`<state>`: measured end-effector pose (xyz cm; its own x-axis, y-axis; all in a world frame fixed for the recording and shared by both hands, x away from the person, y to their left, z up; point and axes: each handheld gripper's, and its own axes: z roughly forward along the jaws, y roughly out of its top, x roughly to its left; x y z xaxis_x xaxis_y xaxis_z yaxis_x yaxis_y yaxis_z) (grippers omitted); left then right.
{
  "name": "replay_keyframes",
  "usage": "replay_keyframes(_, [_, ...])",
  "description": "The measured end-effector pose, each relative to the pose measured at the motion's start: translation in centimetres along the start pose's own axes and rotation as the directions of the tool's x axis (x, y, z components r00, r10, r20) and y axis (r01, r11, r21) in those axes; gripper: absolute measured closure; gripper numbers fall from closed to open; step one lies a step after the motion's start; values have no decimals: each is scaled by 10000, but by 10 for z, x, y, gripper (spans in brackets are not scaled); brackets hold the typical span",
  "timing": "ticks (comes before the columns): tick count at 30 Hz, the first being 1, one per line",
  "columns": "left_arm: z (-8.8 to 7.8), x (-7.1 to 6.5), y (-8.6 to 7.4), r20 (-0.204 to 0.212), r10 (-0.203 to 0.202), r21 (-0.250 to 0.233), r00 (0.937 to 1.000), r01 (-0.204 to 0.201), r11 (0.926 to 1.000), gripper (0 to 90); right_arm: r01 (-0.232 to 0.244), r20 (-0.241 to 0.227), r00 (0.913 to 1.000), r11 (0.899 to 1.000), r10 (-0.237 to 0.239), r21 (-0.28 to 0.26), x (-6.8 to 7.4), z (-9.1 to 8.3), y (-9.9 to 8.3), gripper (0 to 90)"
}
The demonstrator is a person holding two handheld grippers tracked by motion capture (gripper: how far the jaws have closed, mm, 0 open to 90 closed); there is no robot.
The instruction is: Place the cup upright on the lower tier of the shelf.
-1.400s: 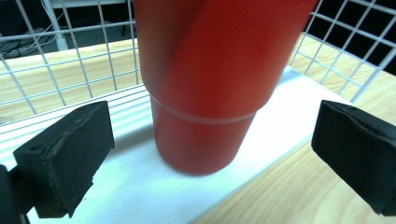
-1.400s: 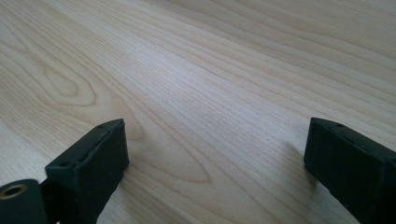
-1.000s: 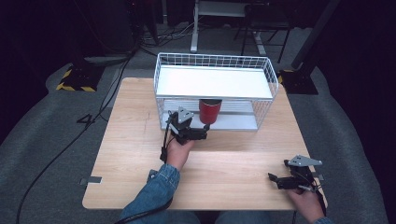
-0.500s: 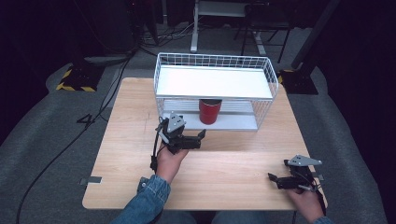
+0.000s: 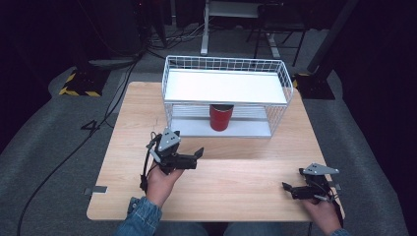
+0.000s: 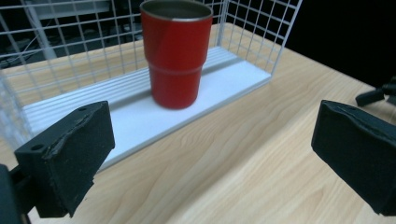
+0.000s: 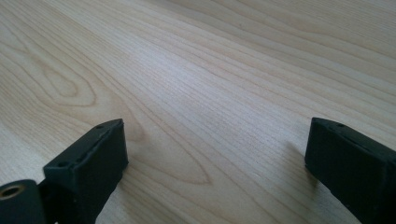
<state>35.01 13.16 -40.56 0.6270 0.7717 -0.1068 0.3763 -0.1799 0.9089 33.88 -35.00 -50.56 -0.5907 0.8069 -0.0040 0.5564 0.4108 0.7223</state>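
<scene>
Left hand-held gripper (image 5: 193,158) has backed off w/ jaws apart; red cup (image 5: 221,117) now stands alone on rack (image 5: 225,87) lower shelf, so placing looks done. Right hand-held gripper (image 5: 291,190) apart, empty, resting on counter (image 5: 246,172)

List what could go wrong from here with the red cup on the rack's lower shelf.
1. The red cup stands near the lower shelf's front edge; a nudge could tip it onto the table.
2. The upper shelf hangs close above its rim, so lifting it straight up may strike.
</scene>
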Motion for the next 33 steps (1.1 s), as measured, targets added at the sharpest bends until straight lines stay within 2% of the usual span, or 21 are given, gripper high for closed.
replay_keyframes(1, [-7, 0, -4, 43, 31, 71, 10000, -31, 10000, 0, -2, -1, 10000, 10000, 2, 2, 0, 0, 0, 59])
replay_keyframes(2, [-7, 0, -4, 43, 31, 71, 10000, -31, 10000, 0, -2, -1, 10000, 10000, 2, 2, 0, 0, 0, 59])
replay_keyframes(5, [-24, -5, -13, 95, 59, 454, 9999, -63, 9989, 0, 1, -1, 10000, 10000, -1, 0, 0, 0, 0, 59])
replay_keyframes(10, [-42, -9, -24, 78, 185, 600, 9998, -189, 9980, 0, 0, 1, 10000, 10000, 0, 2, 0, 0, 0, 59])
replay_keyframes(12, [-44, -9, -26, 54, 211, 665, 9998, -214, 9976, 0, 3, 0, 10000, 10000, -3, 2, 0, 0, 0, 59])
replay_keyframes(13, [-47, -10, -29, 17, 183, 812, 9998, -184, 9965, 1, 0, 2, 10000, 10000, 0, 2, 0, 0, 0, 59])
replay_keyframes(14, [-49, -11, -35, -56, 129, 1218, 9999, -121, 9925, 4, 1, 3, 10000, 10000, -1, 2, 0, 0, 0, 59])
replay_keyframes(15, [-51, -11, -38, -138, 133, 1330, 9998, -113, 9910, 9, -1, 2, 10000, 10000, 1, 2, 0, 0, 0, 59])
replay_keyframes(18, [-53, -11, -44, -112, 38, 1445, 9999, -22, 9895, 9, 1, 1, 10000, 10000, -1, 2, 0, 0, 0, 59])
replay_keyframes(20, [-57, -8, -53, -124, -224, 1599, 9997, 241, 9868, 9, 1, 1, 10000, 10000, -1, 3, 0, 0, 0, 59])
replay_keyframes(21, [-57, -8, -53, -124, -224, 1599, 9997, 241, 9868, 11, 1, 1, 10000, 10000, -1, 3, 0, 0, 0, 59])
replay_keyframes(22, [-58, -5, -59, -99, -342, 1791, 9994, 354, 9832, 15, 2, 3, 10000, 10000, -2, 2, 0, 0, 0, 59])
replay_keyframes(25, [-59, 1, -70, -170, -354, 2274, 9992, 383, 9730, 32, -1, 2, 10000, 10000, 1, 2, 0, 0, 0, 59])
replay_keyframes(26, [-59, 1, -70, -170, -354, 2274, 9992, 383, 9730, 38, 1, 2, 10000, 10000, -1, 1, 0, 0, 0, 59])
replay_keyframes(27, [-60, 5, -77, -223, -427, 2545, 9988, 470, 9659, 41, 1, 1, 10000, 10000, -1, 3, 0, 0, 0, 59])
replay_keyframes(28, [-60, 5, -77, -223, -427, 2545, 9988, 470, 9659, 42, 1, 1, 10000, 10000, -1, 2, 0, 0, 0, 59])
replay_keyframes(29, [-60, 9, -83, -308, -527, 2819, 9981, 593, 9576, 44, 0, 4, 10000, 10000, 0, 3, 0, 0, 0, 59])
replay_keyframes(32, [-61, 14, -90, -408, -588, 3126, 9974, 687, 9474, 44, 1, 2, 10000, 10000, -1, 3, 0, 0, 0, 59])
replay_keyframes(33, [-61, 14, -90, -408, -588, 3126, 9974, 687, 9474, 44, 2, 3, 10000, 10000, -2, 0, 0, 0, 0, 59])
